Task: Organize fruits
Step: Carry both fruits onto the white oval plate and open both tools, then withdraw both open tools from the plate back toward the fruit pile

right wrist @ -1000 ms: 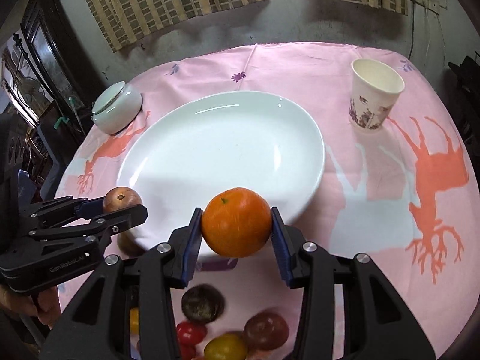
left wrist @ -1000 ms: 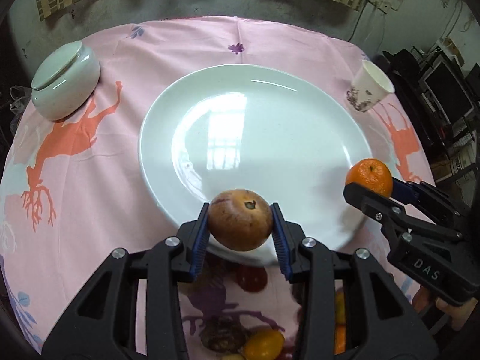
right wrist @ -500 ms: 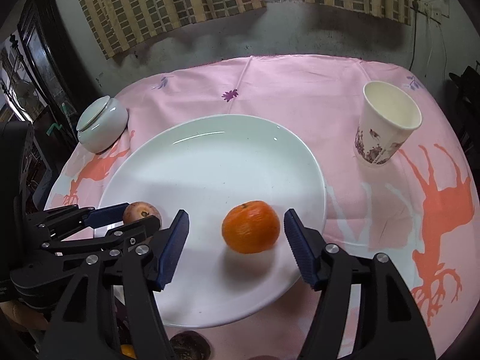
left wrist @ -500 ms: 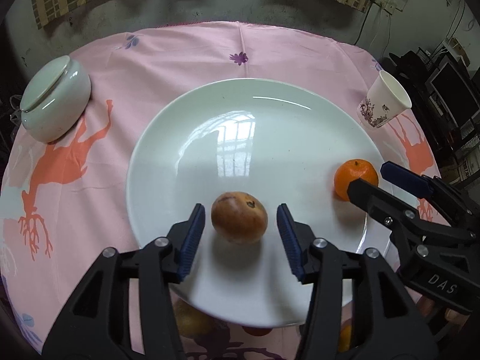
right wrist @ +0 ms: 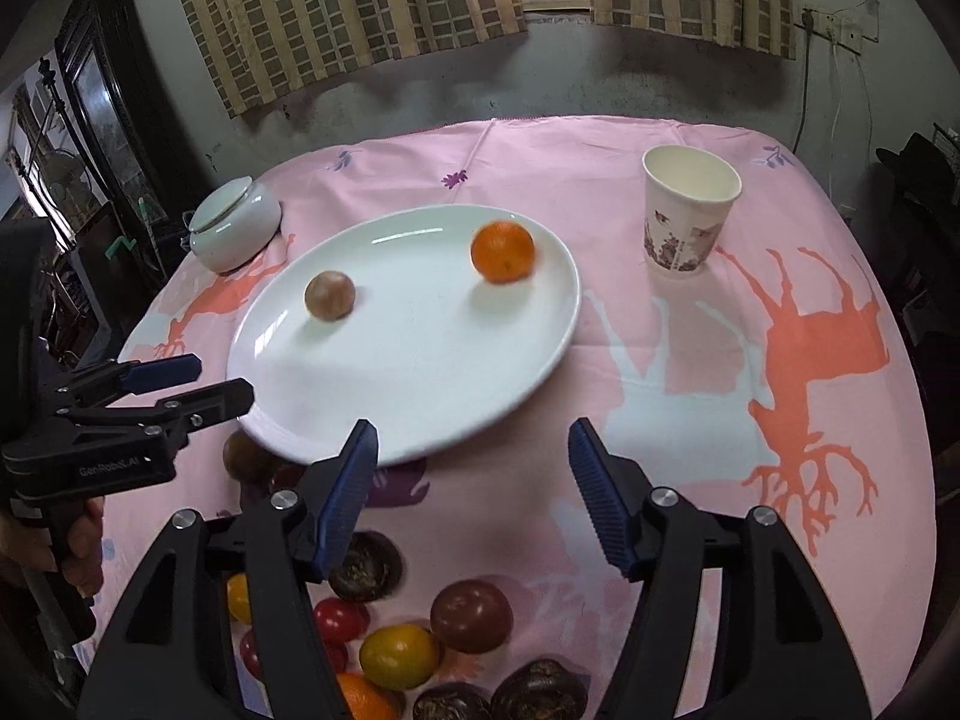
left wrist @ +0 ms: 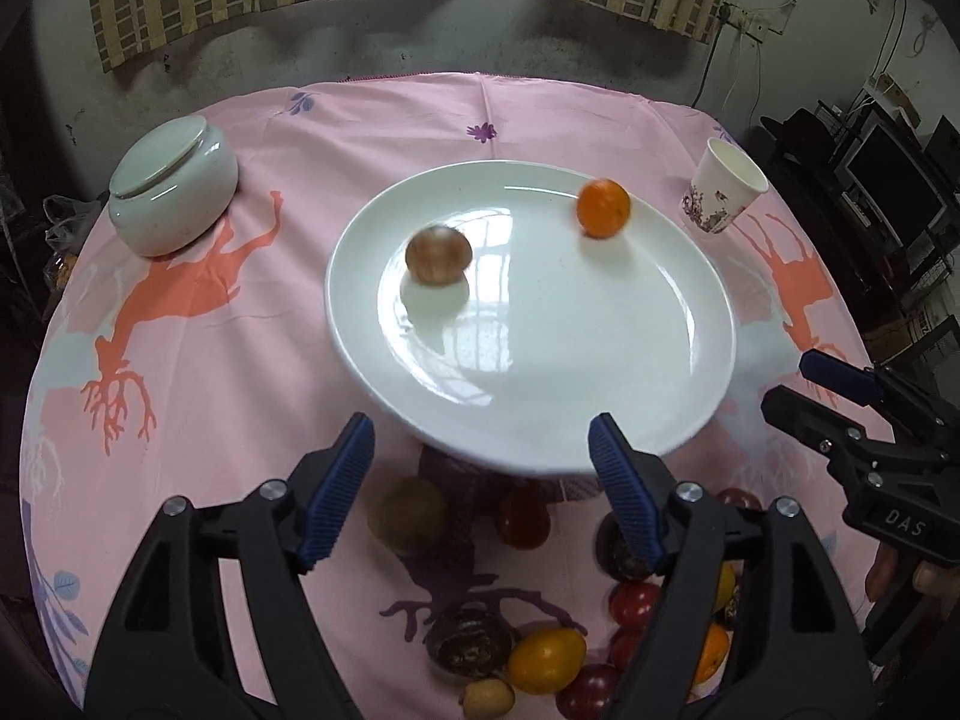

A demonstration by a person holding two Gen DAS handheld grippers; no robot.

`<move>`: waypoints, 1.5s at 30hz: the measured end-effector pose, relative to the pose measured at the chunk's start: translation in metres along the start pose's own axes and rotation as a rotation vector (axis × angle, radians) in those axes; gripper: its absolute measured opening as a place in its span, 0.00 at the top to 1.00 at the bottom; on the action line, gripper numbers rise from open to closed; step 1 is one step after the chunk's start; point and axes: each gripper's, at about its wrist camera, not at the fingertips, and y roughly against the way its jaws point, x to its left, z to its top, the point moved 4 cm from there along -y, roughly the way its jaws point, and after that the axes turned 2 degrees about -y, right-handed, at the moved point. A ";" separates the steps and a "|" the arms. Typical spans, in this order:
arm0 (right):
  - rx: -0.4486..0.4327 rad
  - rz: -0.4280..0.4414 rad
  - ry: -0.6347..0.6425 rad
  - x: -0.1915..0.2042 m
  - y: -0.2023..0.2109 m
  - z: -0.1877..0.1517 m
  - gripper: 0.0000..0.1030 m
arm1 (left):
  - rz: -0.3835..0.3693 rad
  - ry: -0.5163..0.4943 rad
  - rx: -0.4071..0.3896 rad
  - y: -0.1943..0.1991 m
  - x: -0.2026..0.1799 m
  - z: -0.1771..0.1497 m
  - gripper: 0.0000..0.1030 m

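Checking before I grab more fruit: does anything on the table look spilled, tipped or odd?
Nothing is spilled or tipped. The brown fruit and the orange look motion-blurred on the plate, so they may be rolling. The paper cup and lidded bowl stand upright.

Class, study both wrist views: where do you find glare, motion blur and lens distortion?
Left wrist view: window glare on the white plate, the brown fruit smeared by blur, the table edge bowed by the fisheye. Right wrist view: smaller highlights on the plate, the orange slightly soft, the curtains curved.
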 end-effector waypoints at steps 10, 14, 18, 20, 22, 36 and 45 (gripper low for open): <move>0.124 -0.083 0.049 0.014 -0.034 -0.006 0.36 | -0.006 -0.013 0.064 -0.012 -0.003 -0.021 0.26; 0.140 -0.084 0.066 0.016 -0.037 -0.003 0.35 | -0.016 -0.011 0.058 -0.014 -0.002 -0.016 0.26; 0.163 -0.091 0.046 0.014 -0.043 -0.002 0.35 | -0.007 -0.009 0.093 -0.024 0.001 -0.019 0.26; 0.186 -0.087 0.043 0.016 -0.048 0.000 0.35 | -0.012 -0.009 0.098 -0.027 0.002 -0.020 0.25; 0.206 -0.101 0.058 0.020 -0.053 0.002 0.35 | -0.016 0.002 0.110 -0.031 0.003 -0.019 0.25; 0.233 -0.144 0.060 0.017 -0.093 0.034 0.35 | 0.046 0.014 0.150 -0.063 0.016 0.013 0.26; 0.226 -0.138 0.007 0.008 -0.111 0.041 0.35 | 0.022 0.062 0.166 -0.071 0.022 0.011 0.25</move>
